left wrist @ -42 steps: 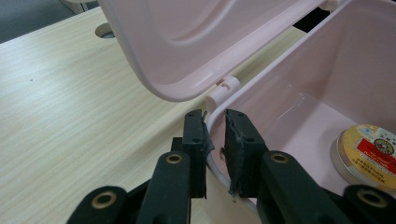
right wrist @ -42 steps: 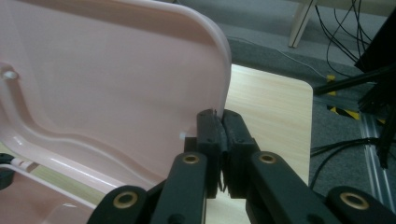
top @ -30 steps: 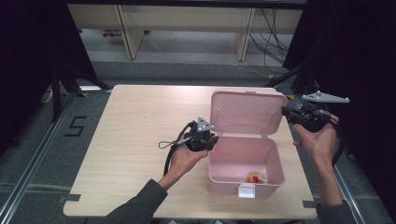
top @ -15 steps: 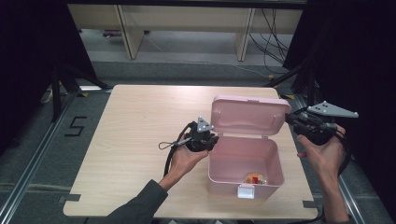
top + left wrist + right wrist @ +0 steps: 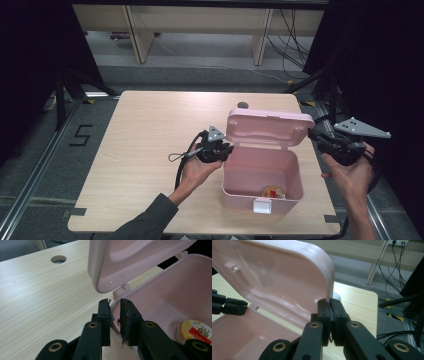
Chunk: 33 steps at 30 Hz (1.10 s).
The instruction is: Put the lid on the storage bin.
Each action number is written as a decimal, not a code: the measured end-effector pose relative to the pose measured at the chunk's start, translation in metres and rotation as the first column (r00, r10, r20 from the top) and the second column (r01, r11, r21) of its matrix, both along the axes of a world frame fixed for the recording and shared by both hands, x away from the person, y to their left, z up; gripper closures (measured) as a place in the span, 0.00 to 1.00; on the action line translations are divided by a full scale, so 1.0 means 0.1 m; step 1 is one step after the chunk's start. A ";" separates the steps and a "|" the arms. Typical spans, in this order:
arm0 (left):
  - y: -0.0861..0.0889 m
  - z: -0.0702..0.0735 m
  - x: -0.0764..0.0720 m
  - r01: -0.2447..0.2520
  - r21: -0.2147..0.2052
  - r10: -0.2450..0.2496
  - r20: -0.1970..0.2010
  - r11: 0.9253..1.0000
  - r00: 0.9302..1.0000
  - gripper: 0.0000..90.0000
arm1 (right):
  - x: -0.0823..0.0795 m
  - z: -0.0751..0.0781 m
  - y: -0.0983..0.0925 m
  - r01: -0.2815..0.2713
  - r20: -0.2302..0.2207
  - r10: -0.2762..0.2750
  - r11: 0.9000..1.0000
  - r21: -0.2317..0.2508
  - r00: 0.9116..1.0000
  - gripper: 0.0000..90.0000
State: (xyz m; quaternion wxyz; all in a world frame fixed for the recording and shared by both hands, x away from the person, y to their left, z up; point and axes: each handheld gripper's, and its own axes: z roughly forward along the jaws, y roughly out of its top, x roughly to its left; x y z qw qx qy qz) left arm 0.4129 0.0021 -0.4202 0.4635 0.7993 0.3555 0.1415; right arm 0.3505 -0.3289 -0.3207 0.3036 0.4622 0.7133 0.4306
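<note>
A pink plastic box [image 5: 260,170] stands on the right half of the wooden table [image 5: 150,135]. Its hinged lid [image 5: 267,127] leans forward over the opening, half lowered. A small round tin [image 5: 272,192] with a yellow and red label [image 5: 196,331] lies on the box floor. My left gripper [image 5: 224,150] is shut on the box's left wall; in the left gripper view its jaws [image 5: 115,312] pinch the rim [image 5: 117,307]. My right gripper [image 5: 316,136] is shut on the lid's right edge, which runs down between its jaws [image 5: 329,307]. In the right gripper view the left gripper [image 5: 227,306] shows at the far side of the box.
A white latch [image 5: 262,205] sits on the box's front wall. A round cable hole [image 5: 243,105] lies in the table just behind the box. Wooden shelving [image 5: 200,20] and floor cables [image 5: 295,45] are beyond the table; dark stands flank both sides.
The lid has swung from upright to leaning over the box. My right gripper, still holding its edge, has moved towards the near side. The left gripper has kept still.
</note>
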 end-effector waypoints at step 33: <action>0.95 0.12 -0.95 0.089 0.011 -0.089 0.029 0.996 0.996 0.46 | -0.44 -0.17 -0.01 -0.038 0.000 0.038 0.999 -0.019 0.999 0.89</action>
